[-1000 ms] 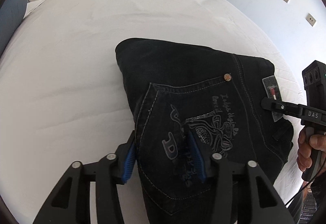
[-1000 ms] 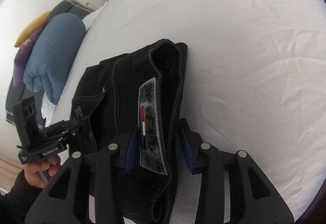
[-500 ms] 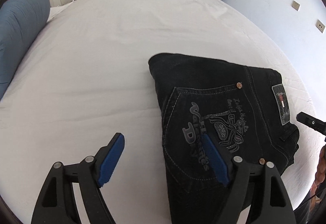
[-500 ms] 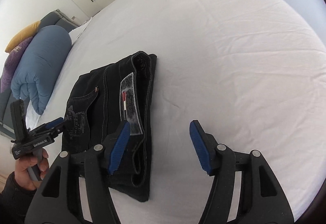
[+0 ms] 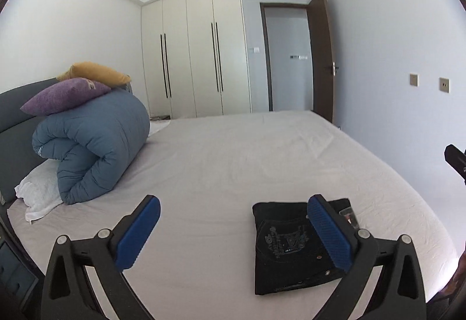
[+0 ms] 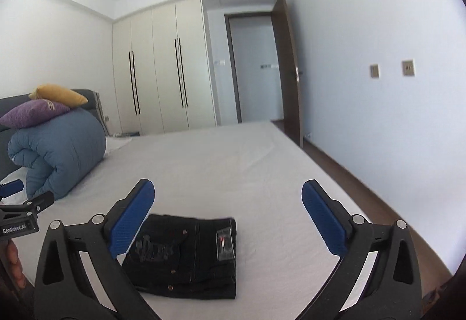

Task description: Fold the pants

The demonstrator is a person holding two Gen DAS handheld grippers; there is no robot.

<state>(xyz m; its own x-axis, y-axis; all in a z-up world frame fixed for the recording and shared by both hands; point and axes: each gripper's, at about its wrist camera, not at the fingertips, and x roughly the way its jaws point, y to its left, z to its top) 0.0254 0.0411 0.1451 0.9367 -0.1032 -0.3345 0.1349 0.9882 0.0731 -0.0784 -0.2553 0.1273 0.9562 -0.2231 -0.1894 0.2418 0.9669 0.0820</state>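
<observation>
Little left to spoil with the pants folded into a compact dark block, pocket embroidery and waistband label up, lying on the near part of the white bed, right of the middle; only a careless low sweep could snag an edge and spring the top layer open. Left gripper and right gripper both raised clear, jaws just spread to their widest, nothing between them. Farther left, rolled blue duvet under purple and yellow cushions, well apart from the pants
</observation>
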